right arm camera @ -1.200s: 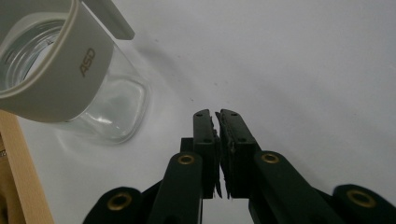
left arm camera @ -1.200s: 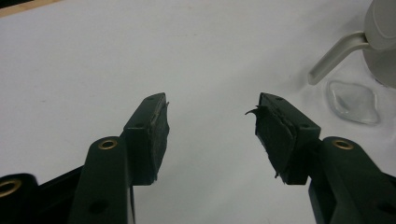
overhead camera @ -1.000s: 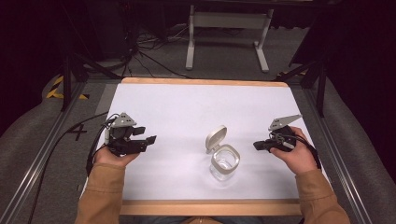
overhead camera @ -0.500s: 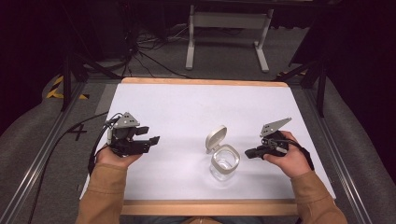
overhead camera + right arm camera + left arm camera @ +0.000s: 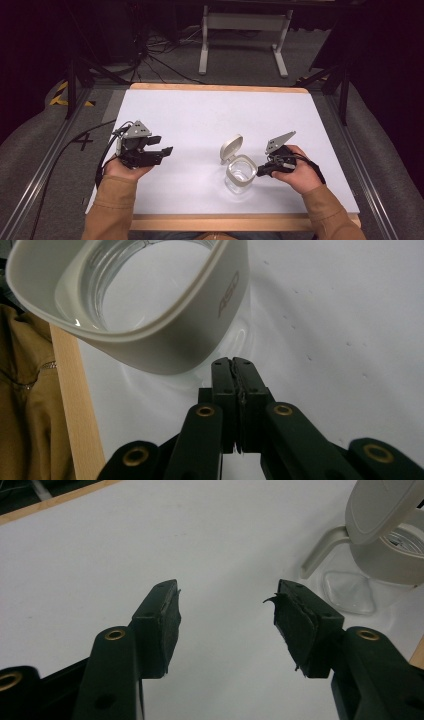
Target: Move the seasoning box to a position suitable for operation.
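A clear jar [image 5: 240, 175] with a white collar stands on the white table [image 5: 210, 120], its hinged lid [image 5: 230, 148] flipped up. My right gripper [image 5: 260, 171] is shut with nothing in it, its tips right at the jar's right side. In the right gripper view the pressed-together tips [image 5: 233, 363] sit just under the jar's white collar [image 5: 165, 335]. My left gripper [image 5: 169, 150] hovers well left of the jar, open and empty. In the left gripper view its pads [image 5: 165, 620] frame bare table, with the jar [image 5: 385, 545] and raised lid off to the upper right.
The table's wooden front edge [image 5: 240, 221] runs close below the jar. A cable [image 5: 60, 155] trails off the left side from the left gripper. A white stand [image 5: 240, 35] and cables lie on the floor beyond the table.
My right gripper has moved left and nearer, from apart from the jar to right against its side. The left gripper has barely shifted.
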`<act>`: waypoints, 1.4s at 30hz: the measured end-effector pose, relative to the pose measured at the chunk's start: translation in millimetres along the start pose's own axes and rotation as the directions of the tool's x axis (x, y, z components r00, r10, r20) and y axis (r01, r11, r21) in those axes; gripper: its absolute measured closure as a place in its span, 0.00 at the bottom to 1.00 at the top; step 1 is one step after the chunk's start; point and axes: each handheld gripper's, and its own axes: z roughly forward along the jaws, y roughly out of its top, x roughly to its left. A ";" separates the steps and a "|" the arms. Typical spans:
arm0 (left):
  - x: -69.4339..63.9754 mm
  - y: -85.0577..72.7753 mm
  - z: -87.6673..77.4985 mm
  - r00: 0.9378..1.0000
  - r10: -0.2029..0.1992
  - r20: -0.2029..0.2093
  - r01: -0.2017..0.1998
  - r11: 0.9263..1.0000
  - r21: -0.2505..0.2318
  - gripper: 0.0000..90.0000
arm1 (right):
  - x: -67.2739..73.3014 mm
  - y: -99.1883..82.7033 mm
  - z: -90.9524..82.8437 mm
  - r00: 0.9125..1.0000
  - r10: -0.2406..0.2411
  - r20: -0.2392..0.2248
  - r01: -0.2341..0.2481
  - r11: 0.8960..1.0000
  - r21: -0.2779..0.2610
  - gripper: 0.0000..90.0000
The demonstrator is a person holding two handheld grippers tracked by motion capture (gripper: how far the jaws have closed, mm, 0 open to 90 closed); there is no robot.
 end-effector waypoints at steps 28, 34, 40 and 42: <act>-1.2 5.3 6.5 1.000 0.011 0.023 -0.011 1.000 0.001 0.48 | 27.3 4.2 11.3 0.997 -0.069 -0.043 0.073 0.992 0.105 1.00; 0.2 5.7 6.0 1.000 0.008 0.024 -0.008 1.000 -0.008 0.48 | 35.8 7.0 15.9 0.994 -0.089 -0.066 0.097 0.988 0.119 1.00; -0.3 6.4 7.7 0.999 0.007 0.031 -0.007 1.000 -0.002 0.48 | 40.4 8.5 19.5 0.991 -0.102 -0.081 0.112 0.985 0.128 1.00; -0.3 6.9 8.1 0.999 0.006 0.033 -0.006 1.000 -0.003 0.49 | 40.8 8.1 19.0 0.992 -0.100 -0.077 0.109 0.986 0.126 1.00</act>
